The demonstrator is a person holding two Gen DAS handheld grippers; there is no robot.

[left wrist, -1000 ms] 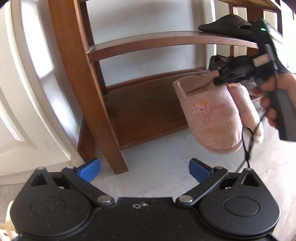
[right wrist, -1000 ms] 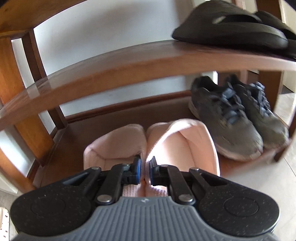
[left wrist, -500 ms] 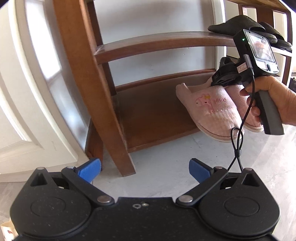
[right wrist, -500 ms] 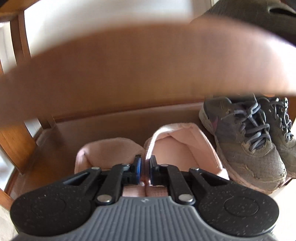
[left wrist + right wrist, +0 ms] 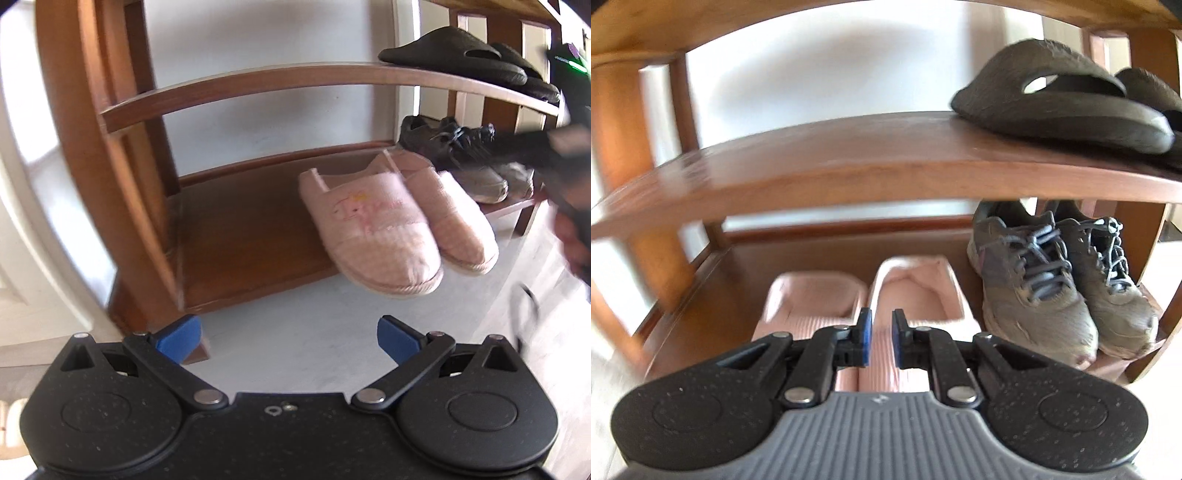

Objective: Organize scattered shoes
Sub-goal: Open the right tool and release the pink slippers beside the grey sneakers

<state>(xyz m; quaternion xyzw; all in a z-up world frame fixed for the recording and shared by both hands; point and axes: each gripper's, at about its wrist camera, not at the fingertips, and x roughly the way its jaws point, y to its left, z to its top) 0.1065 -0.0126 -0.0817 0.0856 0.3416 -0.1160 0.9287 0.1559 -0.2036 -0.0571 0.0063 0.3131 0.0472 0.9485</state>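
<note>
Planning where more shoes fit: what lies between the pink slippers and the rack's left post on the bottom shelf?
Nothing: bare shelf between pink slippers and post, left wrist view.

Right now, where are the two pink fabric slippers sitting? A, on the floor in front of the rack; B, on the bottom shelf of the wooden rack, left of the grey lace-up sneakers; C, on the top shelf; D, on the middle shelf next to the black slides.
B: the pink fabric slippers lie side by side on the bottom shelf, with the grey lace-up sneakers to their right.
</note>
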